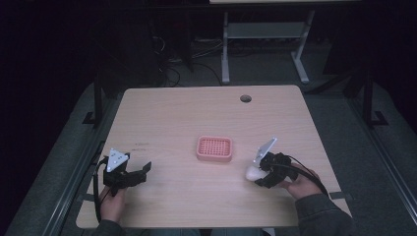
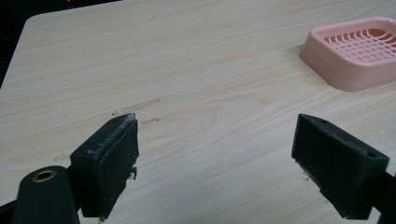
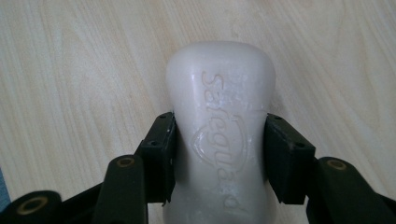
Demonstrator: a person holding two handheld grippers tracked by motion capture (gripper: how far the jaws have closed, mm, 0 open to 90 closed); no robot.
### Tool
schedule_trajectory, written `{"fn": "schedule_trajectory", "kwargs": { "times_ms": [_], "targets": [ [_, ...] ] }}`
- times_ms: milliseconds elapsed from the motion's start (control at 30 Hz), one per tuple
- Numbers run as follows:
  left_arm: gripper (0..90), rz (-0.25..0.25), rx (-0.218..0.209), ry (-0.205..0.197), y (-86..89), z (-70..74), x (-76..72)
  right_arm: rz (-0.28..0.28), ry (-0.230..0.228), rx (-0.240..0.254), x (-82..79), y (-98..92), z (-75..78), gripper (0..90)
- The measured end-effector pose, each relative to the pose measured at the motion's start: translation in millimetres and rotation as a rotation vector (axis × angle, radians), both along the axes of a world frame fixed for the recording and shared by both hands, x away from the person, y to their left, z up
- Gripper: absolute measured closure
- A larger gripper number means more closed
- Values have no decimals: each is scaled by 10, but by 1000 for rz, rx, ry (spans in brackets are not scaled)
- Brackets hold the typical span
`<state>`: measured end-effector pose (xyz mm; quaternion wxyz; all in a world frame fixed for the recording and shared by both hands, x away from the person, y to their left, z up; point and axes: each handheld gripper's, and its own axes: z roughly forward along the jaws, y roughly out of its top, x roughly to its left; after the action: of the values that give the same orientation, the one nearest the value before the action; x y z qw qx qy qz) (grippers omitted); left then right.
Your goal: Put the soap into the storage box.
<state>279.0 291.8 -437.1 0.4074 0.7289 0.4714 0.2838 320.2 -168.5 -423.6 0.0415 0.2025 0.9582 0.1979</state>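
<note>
The smooth white moulded soap bar (image 3: 219,135), judged slippery and firm, is clamped at its waist by the right gripper (image 3: 219,156), with the pink slotted plastic soap dish (image 1: 214,149) at its ten o'clock, while the left gripper (image 2: 215,158) is held open and empty.

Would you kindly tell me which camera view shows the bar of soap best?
The right gripper view: the white soap bar sits close up, embossed lettering legible, pinched between the right claw pads. The high view shows it as a small white blob.
</note>
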Motion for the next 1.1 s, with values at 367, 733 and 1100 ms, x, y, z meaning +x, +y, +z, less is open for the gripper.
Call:
{"fn": "schedule_trajectory", "kwargs": {
  "times_ms": [367,733,1100],
  "targets": [
    [141,1,-3,1,-8,-8,3,11,-12,23,98,50,99,490],
    [141,1,-3,3,-10,-7,2,25,-18,38,195,102,187,490],
    [141,-4,5,3,-21,-3,3,36,-19,36,298,190,265,490]
  ]
}}
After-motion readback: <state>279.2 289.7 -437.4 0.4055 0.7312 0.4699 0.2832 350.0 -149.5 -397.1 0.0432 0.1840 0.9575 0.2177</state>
